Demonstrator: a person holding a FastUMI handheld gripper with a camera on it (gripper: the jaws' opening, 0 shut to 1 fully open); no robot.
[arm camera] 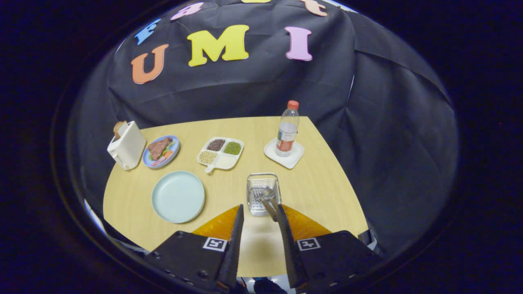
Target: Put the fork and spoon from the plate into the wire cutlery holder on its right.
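plate (178, 197) bare | fork (256, 193) and spoon (268, 195) in wire cutlery holder (263, 178) | gripper (260, 212) fingers apart, holding nothing | task looks done

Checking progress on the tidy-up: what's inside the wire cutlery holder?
The wire cutlery holder holds the spoon and the fork. Their handles lean toward the open tongs; the handle ends are hidden behind a finger.
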